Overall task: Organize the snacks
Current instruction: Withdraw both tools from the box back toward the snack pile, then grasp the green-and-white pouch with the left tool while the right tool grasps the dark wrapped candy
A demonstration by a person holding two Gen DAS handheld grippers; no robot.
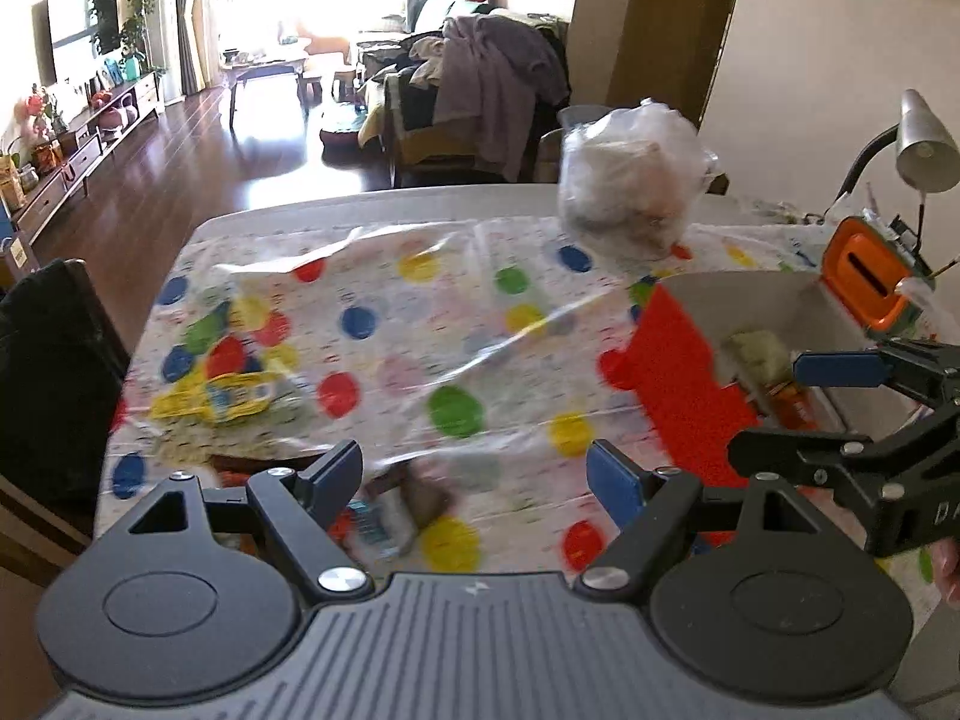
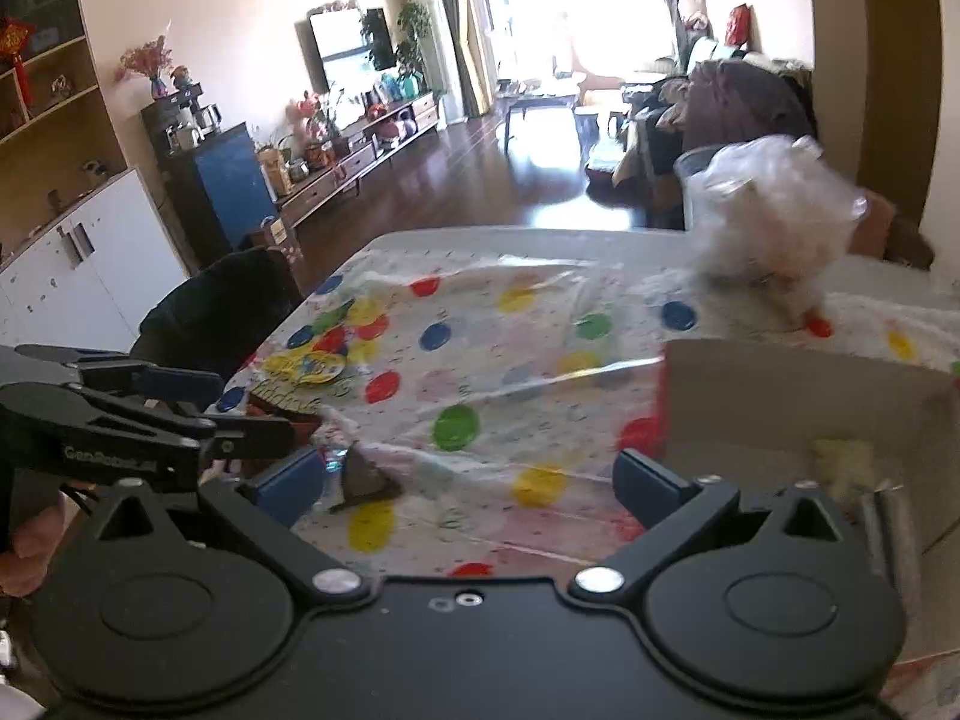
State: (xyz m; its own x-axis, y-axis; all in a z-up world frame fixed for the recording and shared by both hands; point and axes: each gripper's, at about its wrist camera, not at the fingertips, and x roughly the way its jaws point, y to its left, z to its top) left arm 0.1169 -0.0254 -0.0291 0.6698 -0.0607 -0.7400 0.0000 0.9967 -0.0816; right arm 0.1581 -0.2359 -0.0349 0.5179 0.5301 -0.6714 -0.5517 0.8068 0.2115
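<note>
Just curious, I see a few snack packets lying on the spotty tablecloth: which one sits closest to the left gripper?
The dark triangular packet, lying between the left gripper and its fingers. The yellow packet lies farther off to the left.

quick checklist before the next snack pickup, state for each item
1. Left gripper open and empty: ok.
2. Right gripper open and empty: ok.
3. Box open to receive snacks: ok, some already inside.
4. Snacks left on the table: ok, yellow packet and dark packet lie loose.
5. Clear plastic sheet flat: not ok, it is wrinkled.
6. Exact edges of the dark packet: cannot tell, blurred.
</note>
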